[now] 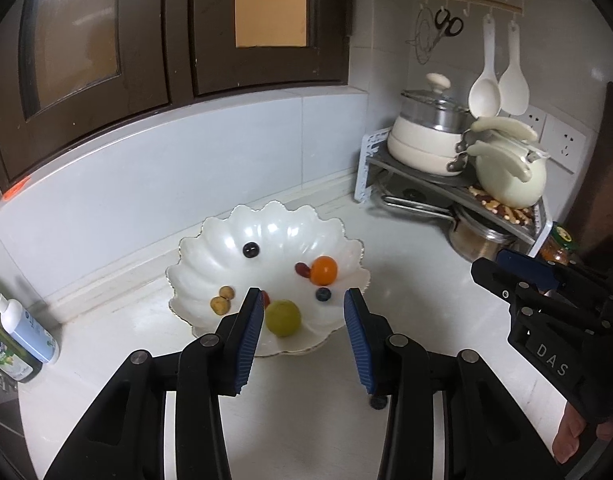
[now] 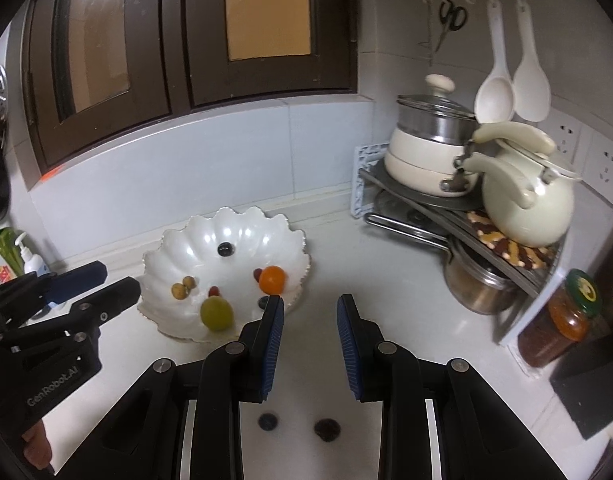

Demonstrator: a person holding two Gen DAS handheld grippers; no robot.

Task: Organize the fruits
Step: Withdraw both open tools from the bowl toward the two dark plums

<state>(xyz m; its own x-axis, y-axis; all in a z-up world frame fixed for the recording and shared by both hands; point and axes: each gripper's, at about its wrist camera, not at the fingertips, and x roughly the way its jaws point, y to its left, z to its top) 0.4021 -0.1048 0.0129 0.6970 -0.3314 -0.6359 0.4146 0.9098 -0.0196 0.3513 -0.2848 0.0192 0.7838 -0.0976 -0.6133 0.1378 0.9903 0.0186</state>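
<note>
We read "DAS" in pale letters on the black body of the right tool [image 1: 506,276]. On the black body of the left tool [image 2: 106,280] we read "GenRobot.AI". The labels on the bottles and the jar are too blurred to read.

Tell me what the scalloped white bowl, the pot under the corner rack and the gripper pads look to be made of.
Scalloped white bowl: glossy, with bright highlights on its ribs; glazed ceramic or glass, can't tell which.
Round silver pot under the corner rack: brushed, reflective grey; likely stainless steel.
Blue ribbed pads of the right hand-held gripper: matte with fine ridges; probably rubber or soft plastic.
</note>
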